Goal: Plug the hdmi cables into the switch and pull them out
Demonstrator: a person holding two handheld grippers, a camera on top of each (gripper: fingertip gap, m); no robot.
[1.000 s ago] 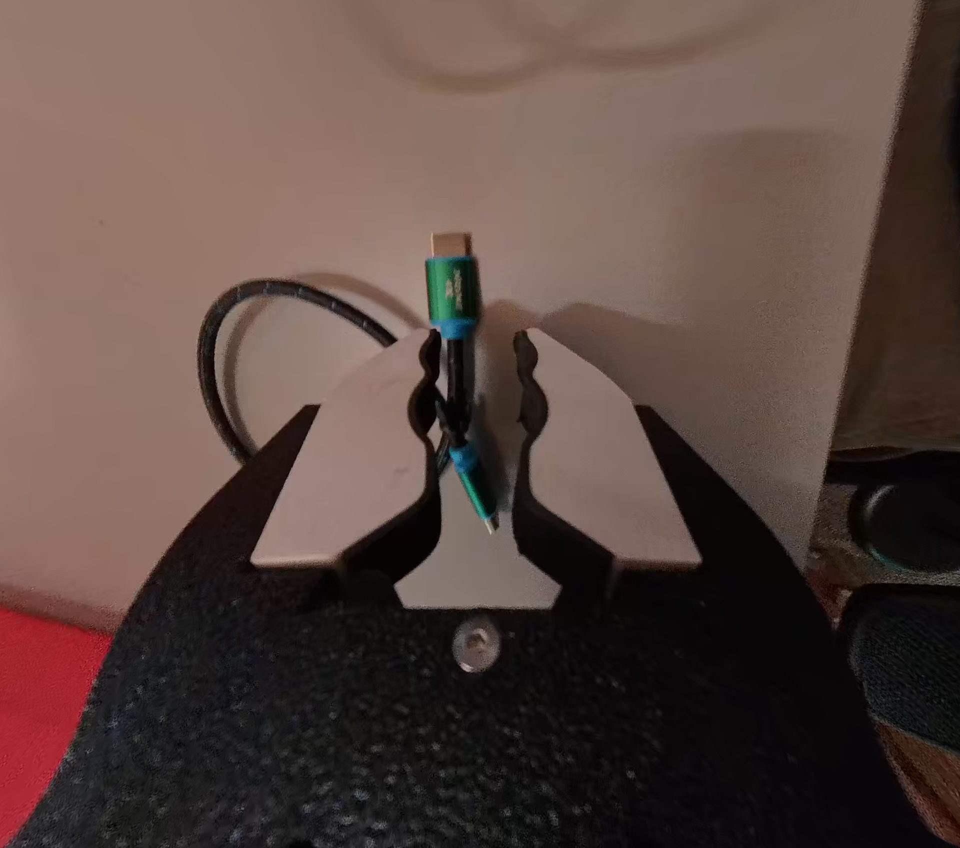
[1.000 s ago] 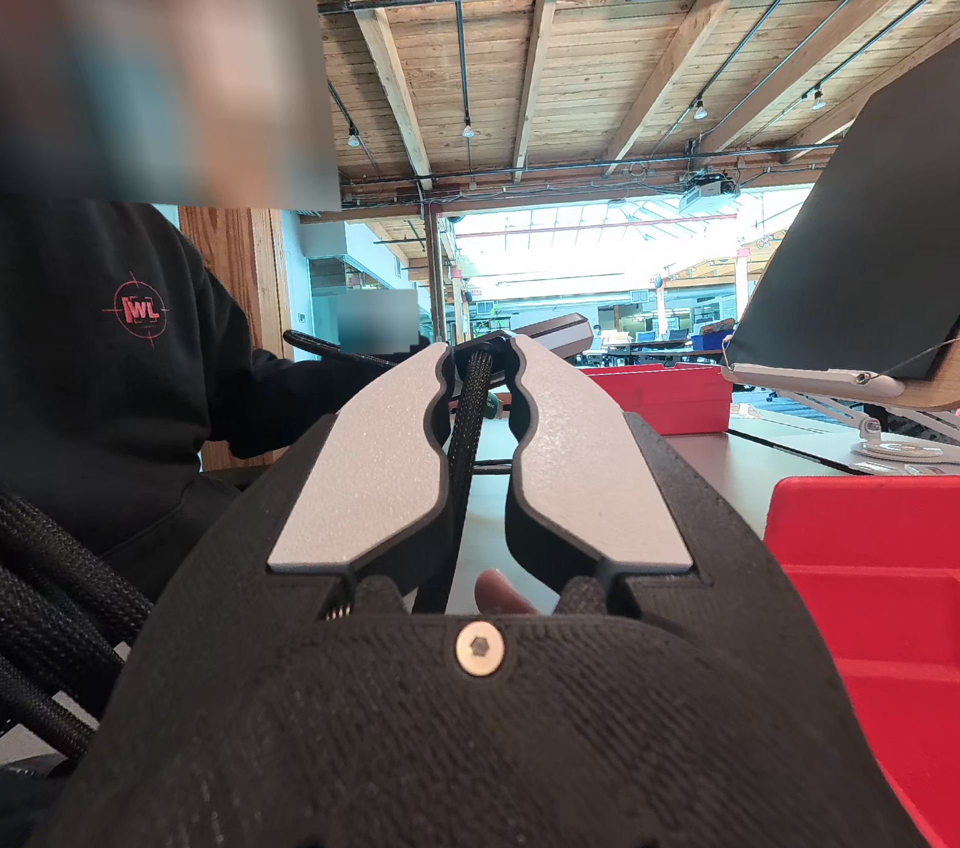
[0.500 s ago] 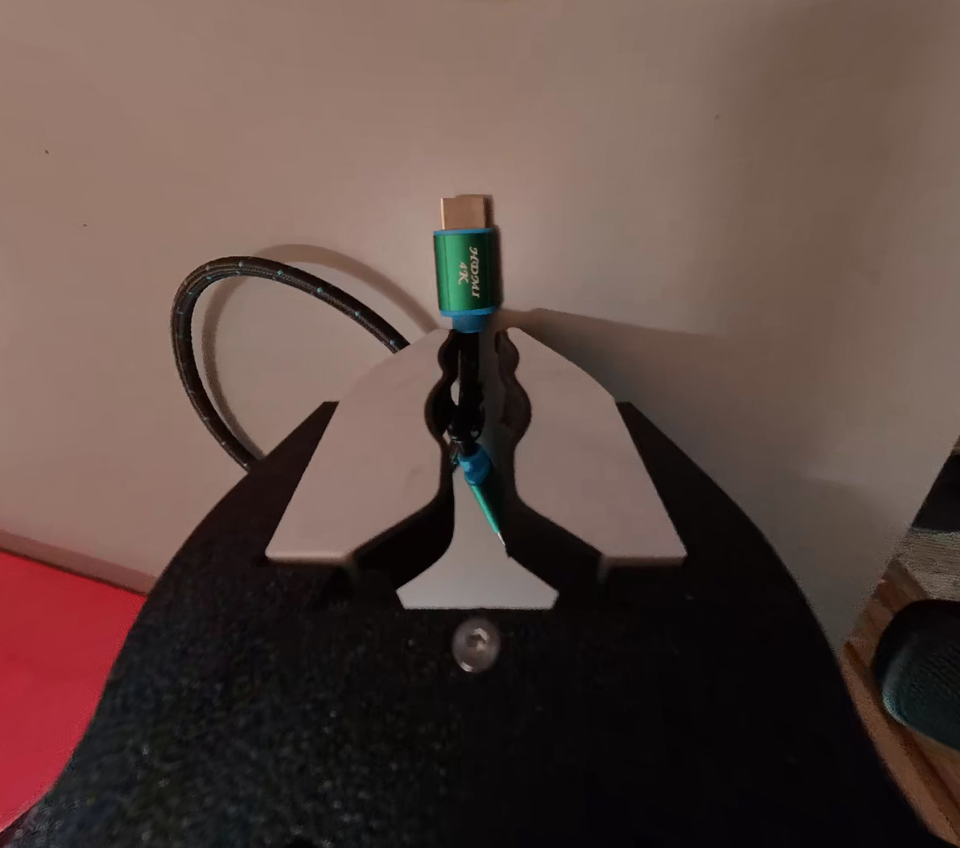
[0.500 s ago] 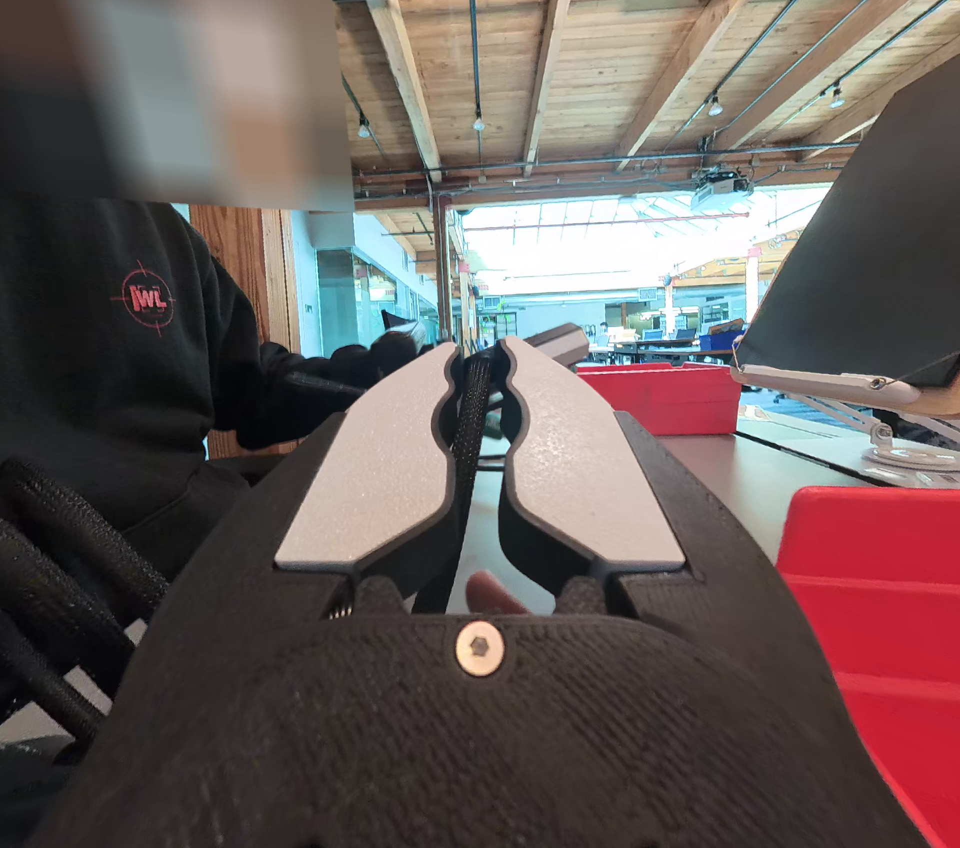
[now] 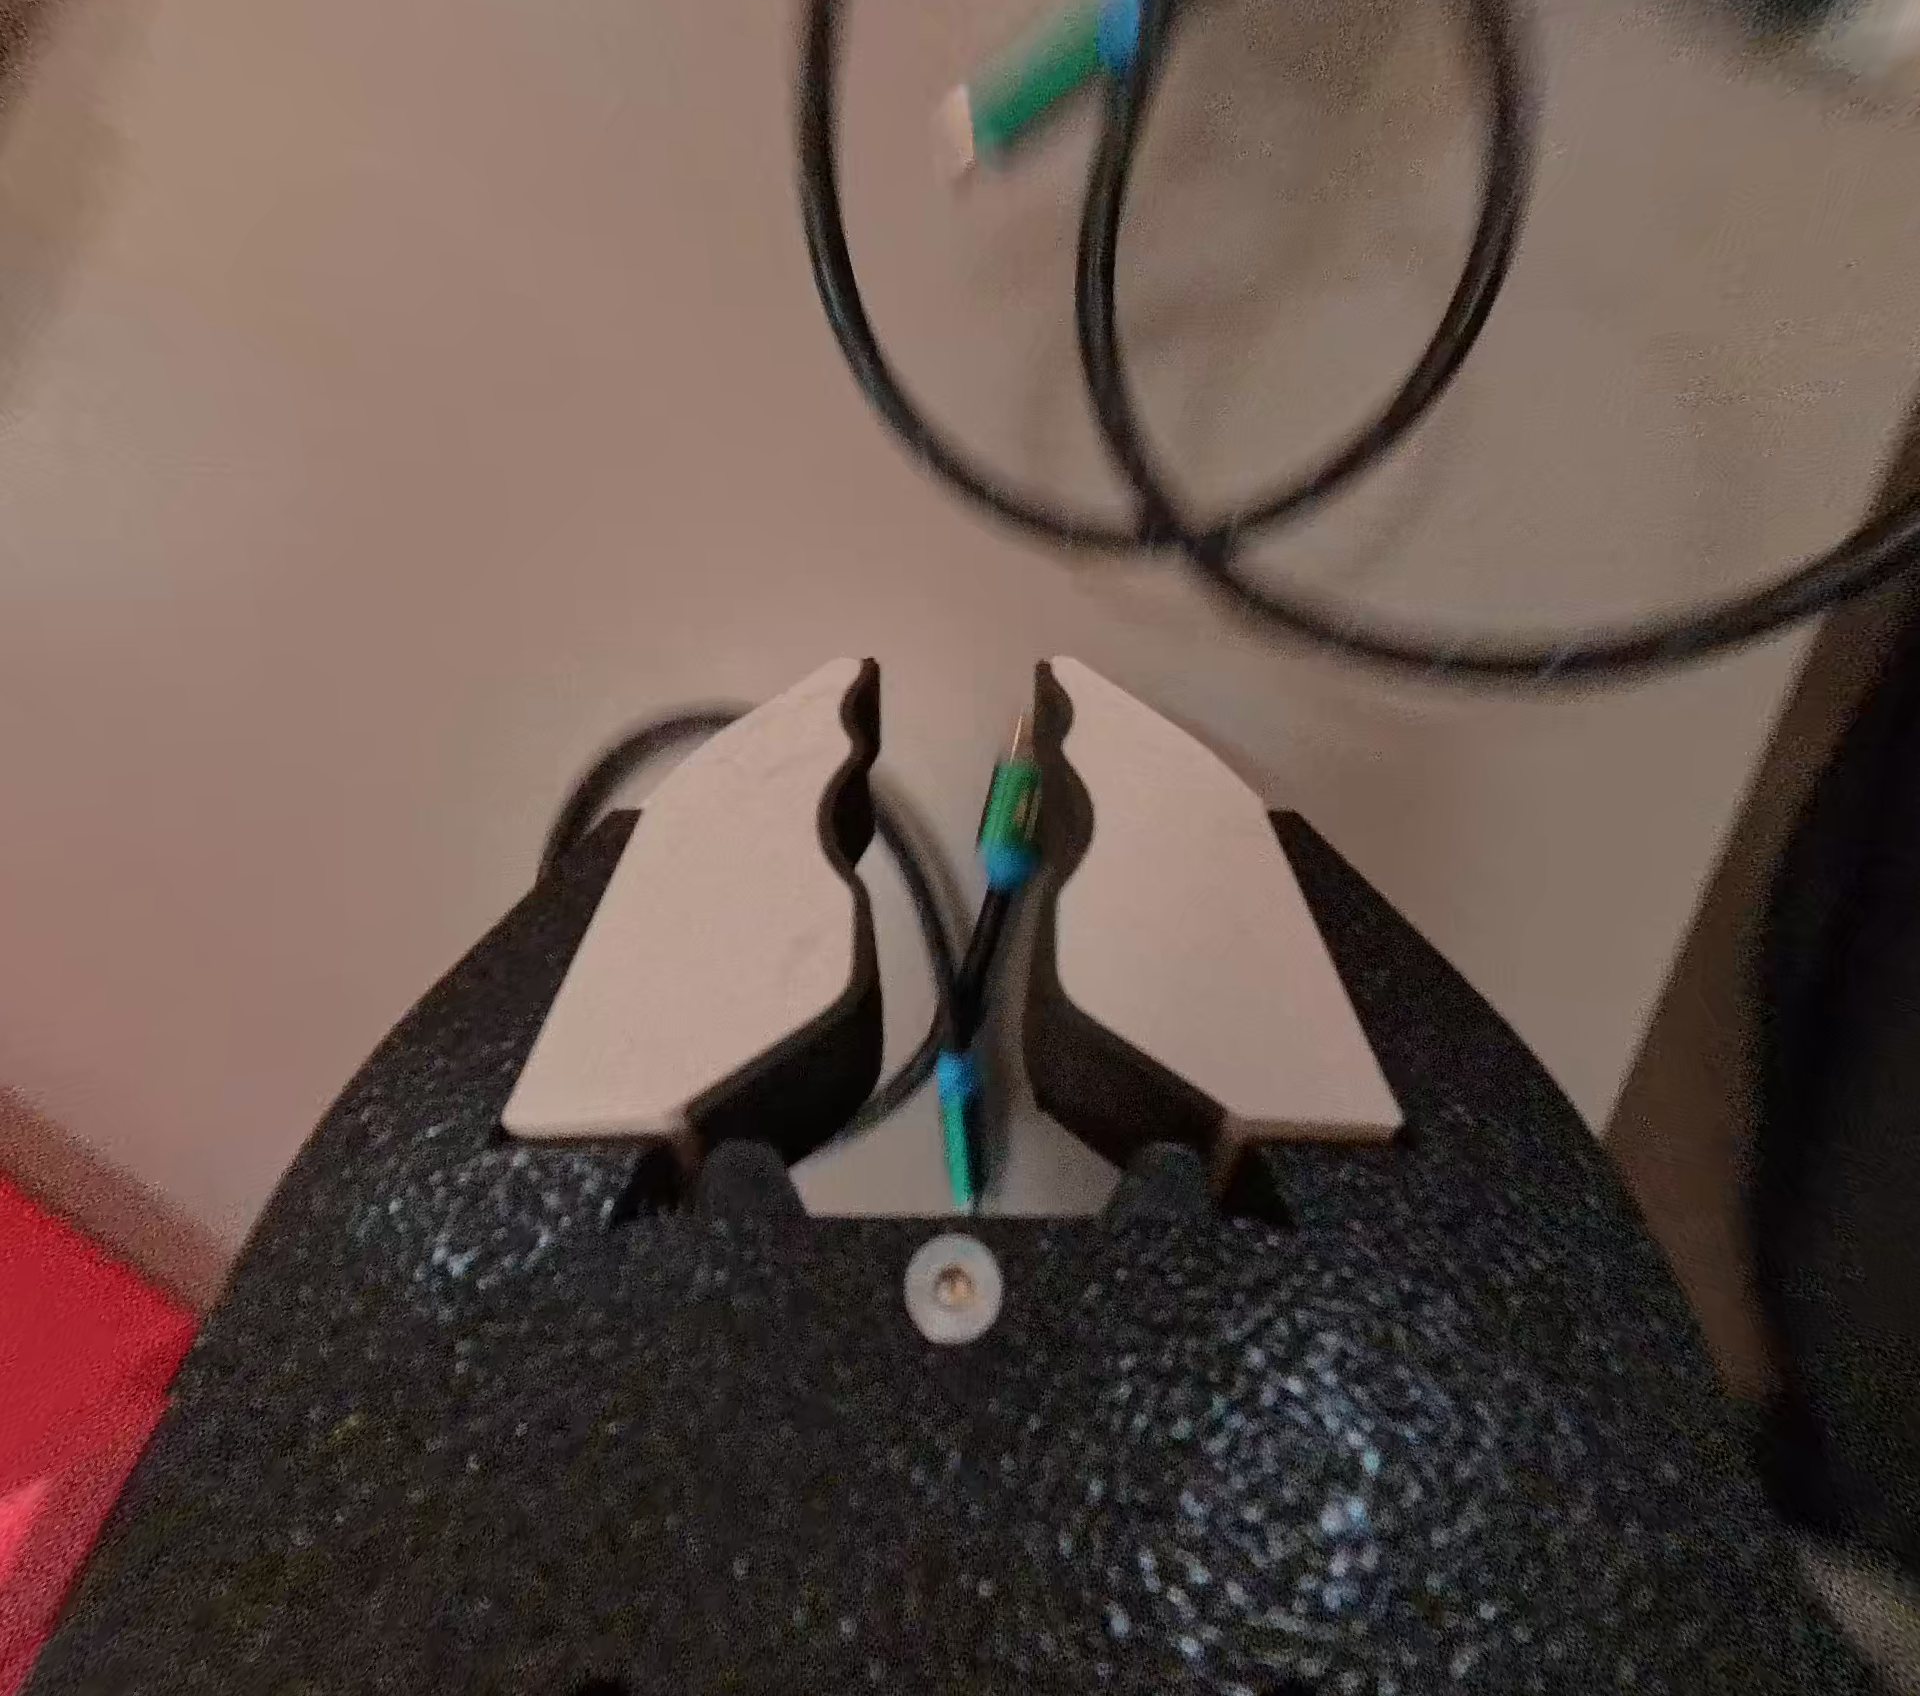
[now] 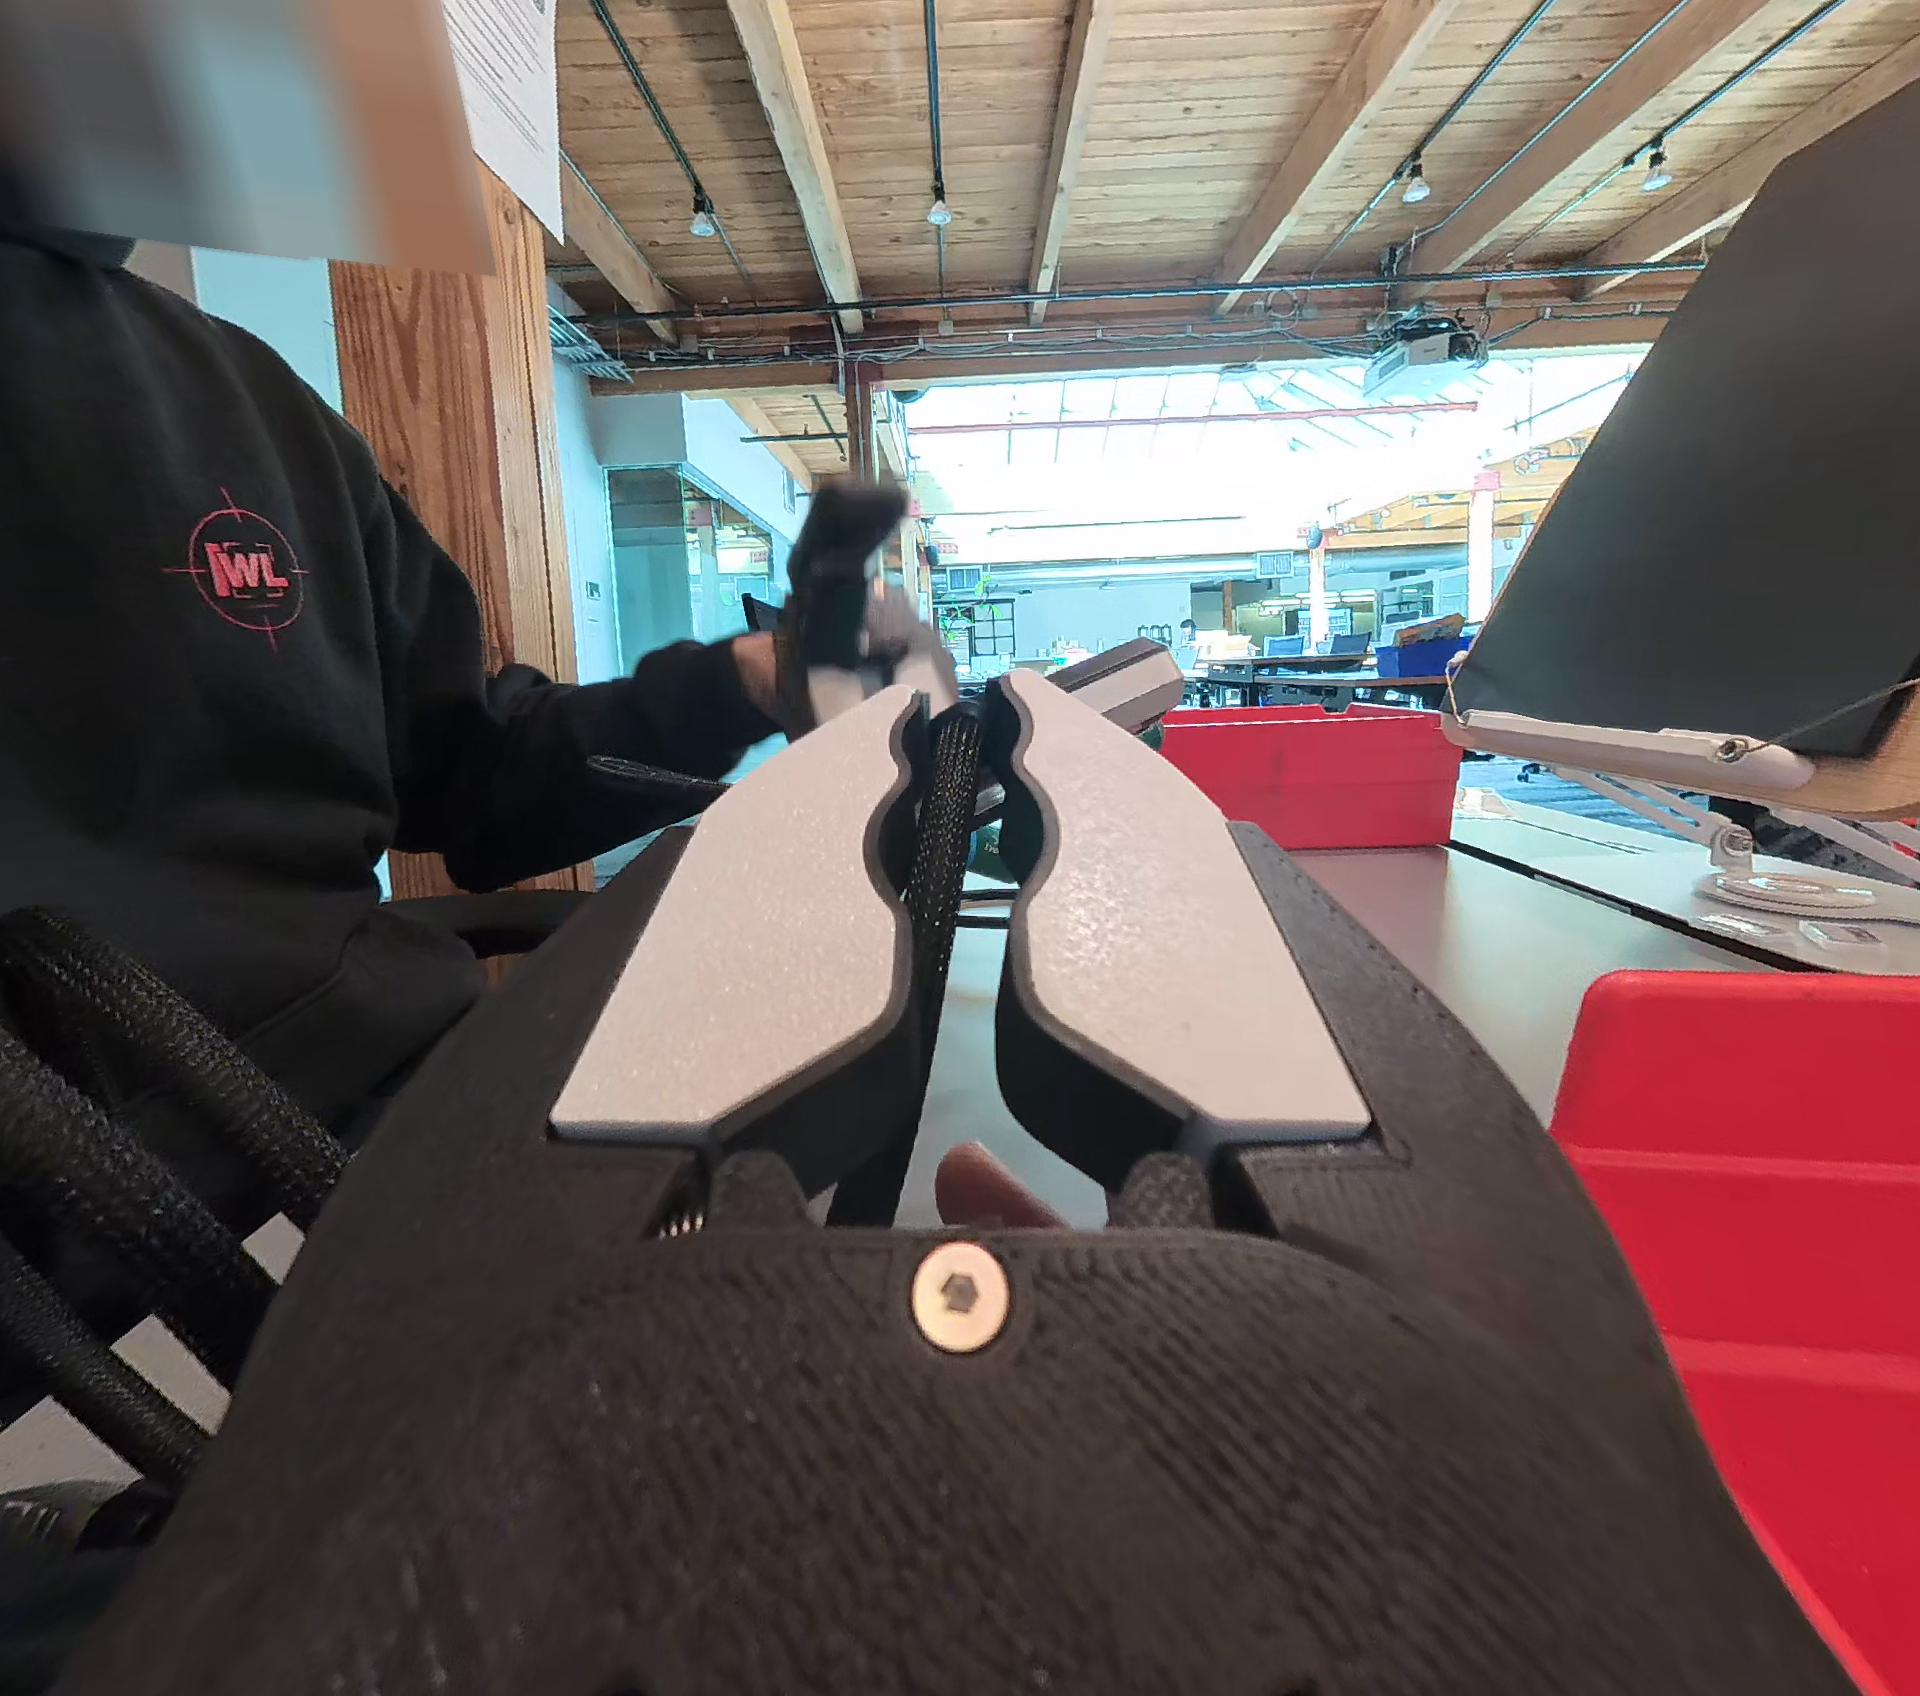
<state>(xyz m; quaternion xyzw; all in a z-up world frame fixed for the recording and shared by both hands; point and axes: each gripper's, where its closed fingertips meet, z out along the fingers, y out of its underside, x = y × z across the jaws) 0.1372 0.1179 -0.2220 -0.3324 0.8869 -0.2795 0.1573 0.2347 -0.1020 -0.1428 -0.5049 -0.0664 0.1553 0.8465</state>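
Observation:
In the left wrist view my left gripper (image 5: 956, 680) is open over the beige table. A green HDMI plug (image 5: 1013, 799) with a blue collar sits loose between the jaws, edge-on against the right finger. Its black cable crosses the gap. Farther off lie black cable loops (image 5: 1174, 534) and another green plug (image 5: 1029, 88), both blurred. In the right wrist view my right gripper (image 6: 956, 696) is shut on a black braided cable (image 6: 940, 815). A grey-topped black box (image 6: 1122, 680) shows behind its tips; I cannot tell whether it is the switch.
A person in a black hoodie (image 6: 208, 711) sits at left, holding the blurred left gripper (image 6: 852, 607). Red bins stand behind (image 6: 1309, 773) and at right (image 6: 1745, 1231). A dark panel on a stand (image 6: 1714, 555) leans at right. Braided cables (image 6: 125, 1127) bunch at lower left.
My left gripper has opened and let go of the cable under the green plug, which now sits lower between the jaws. The left view swung onto the cable loops. The right gripper stays shut.

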